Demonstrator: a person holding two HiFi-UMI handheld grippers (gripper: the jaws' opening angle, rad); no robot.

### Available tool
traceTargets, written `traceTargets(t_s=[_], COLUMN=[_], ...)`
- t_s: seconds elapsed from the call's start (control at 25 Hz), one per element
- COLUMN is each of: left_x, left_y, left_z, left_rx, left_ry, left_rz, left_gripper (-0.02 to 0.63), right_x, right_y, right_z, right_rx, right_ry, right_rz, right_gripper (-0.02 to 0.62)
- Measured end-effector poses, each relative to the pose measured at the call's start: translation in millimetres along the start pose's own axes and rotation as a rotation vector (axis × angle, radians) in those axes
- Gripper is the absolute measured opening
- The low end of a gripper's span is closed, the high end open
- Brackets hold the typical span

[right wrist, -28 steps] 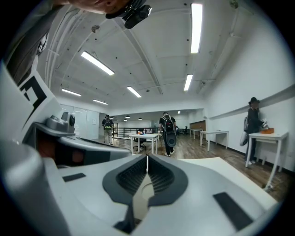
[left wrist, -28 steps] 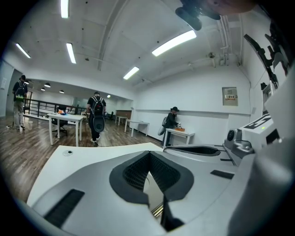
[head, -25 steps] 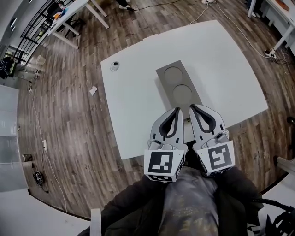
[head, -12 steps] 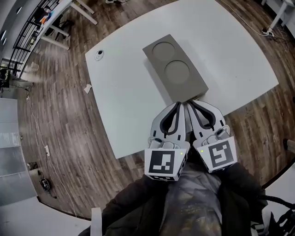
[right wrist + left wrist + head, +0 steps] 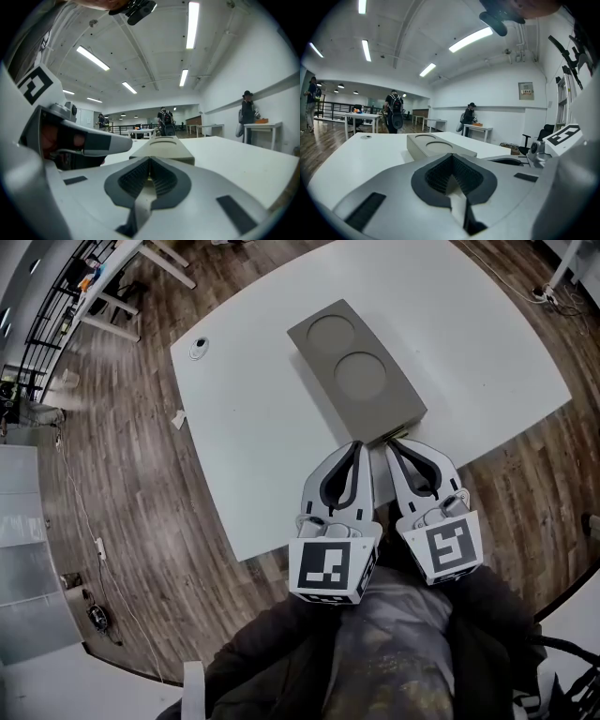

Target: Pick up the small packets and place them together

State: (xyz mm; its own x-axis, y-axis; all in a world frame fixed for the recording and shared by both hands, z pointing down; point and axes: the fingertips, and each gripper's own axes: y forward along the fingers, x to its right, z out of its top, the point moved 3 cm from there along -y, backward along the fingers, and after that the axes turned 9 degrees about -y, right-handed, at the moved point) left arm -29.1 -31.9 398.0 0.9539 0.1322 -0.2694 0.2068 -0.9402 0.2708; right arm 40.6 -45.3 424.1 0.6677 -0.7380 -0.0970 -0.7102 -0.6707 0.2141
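The left claw (image 5: 358, 448) and the right claw (image 5: 394, 444) are held side by side over the near edge of the white desk (image 5: 253, 456), both pointing across it and only slightly downward. Each claw is closed, its ribbed pads meeting at the tip, and neither grips anything. Their marker cubes (image 5: 326, 568) sit back by the person's dark jacket (image 5: 281, 662). Just ahead of the two tips lies the near end of a flat grey block (image 5: 354, 367) with two shallow round recesses in its top; it runs lengthwise from the near edge toward the middle of the desk. At that near end, touching the block and just beyond the right claw's tip, a small pale thing (image 5: 397, 434) shows, too small to say whether it is one of the packets. A small round object (image 5: 198, 348) rests near the far left corner of the desk, well apart from the block. A scrap of paper (image 5: 178, 418) lies on the wood floor just off the left edge. In the left gripper view, a person with a backpack (image 5: 395, 115) stands far behind the desk.
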Motion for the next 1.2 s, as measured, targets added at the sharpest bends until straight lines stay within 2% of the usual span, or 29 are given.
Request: traceTargets(t_s=[0.32, 0.56, 0.6, 0.68, 0.76, 0.88, 1.2], left_x=[3.9, 1.6, 0.8, -0.9, -1.9, -3.0, -6.5], left_y=[2.4, 0.6, 0.9, 0.9, -0.4, -1.9, -3.1], left_z=[-5.3, -0.6, -0.8, -1.8, -2.9, -2.1, -2.3], left_rx=[0.003, -0.001, -0.002, -0.008, -0.016, -0.018, -0.033], left_ry=[0.002, -0.007, -0.009, -0.014, -0.018, -0.021, -0.048], left_rz=[-0.009, -0.002, -0.002, 0.002, 0.004, 0.005, 0.016], left_gripper=[0.003, 0.003, 0.003, 0.003, 0.003, 0.003, 0.003], right_x=[-0.6, 2.1, 0.8, 0.1, 5.0, 11.6, 11.1], right_y=[-1.5, -3.9, -2.8, 0.1, -0.1, 0.3, 12.0], right_z=[-8.8, -15.7, -15.9, -18.2, -21.3, -23.8, -36.2], right_rx=[-0.009, -0.079, -0.086, -0.114, -0.14, -0.176, -0.328], right_ry=[-0.034, -0.059, -0.055, -0.083, -0.108, -0.085, -0.113], right_rz=[0.002, -0.024, -0.01, -0.006, -0.032, -0.053, -0.044], right_gripper=[0.006, 0.012, 0.115, 0.241, 0.252, 0.252, 0.252])
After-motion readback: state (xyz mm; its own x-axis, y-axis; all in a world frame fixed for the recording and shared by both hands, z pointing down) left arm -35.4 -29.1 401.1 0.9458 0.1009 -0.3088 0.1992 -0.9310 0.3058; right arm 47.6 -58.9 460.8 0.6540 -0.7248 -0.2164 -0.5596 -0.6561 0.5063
